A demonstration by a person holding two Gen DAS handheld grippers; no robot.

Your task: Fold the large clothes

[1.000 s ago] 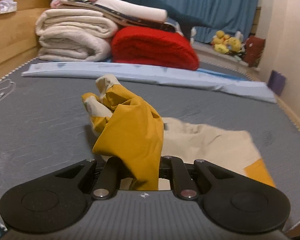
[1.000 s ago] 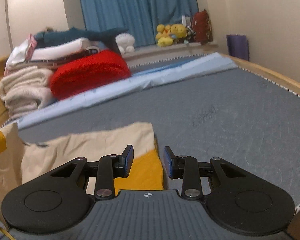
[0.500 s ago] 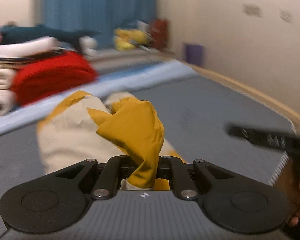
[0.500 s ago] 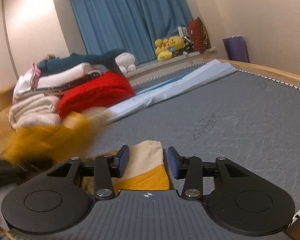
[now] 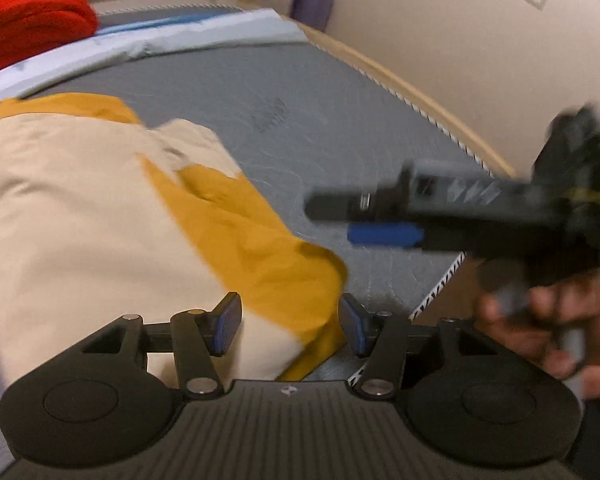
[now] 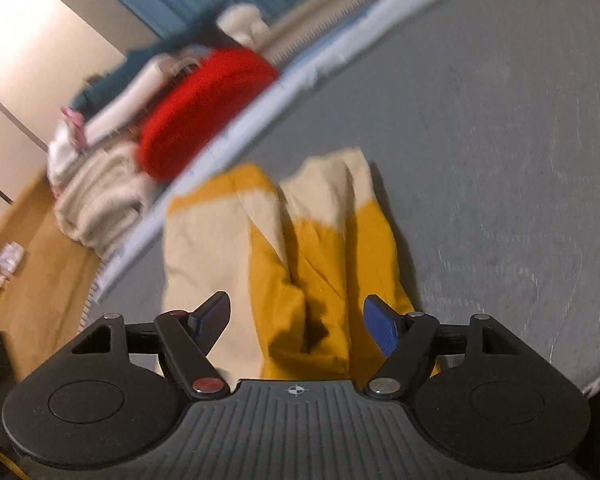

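Mustard-and-cream garment [image 5: 112,216]: on grey mattress [image 5: 308,128], near edge, lying ahead of and under both my tongs.
Long axis: runs away from me toward the red blanket [image 6: 204,108], judged from right wrist view.
Left gripper [image 5: 290,326]: jaws opening, mustard fold between them, pads not pressing.
Right gripper [image 6: 296,326]: jaws opening, cloth between, nothing clamped.
Nearer hand: both at near end; left more over the cream side.
Right hand [image 5: 548,320]: blurred, beside left.
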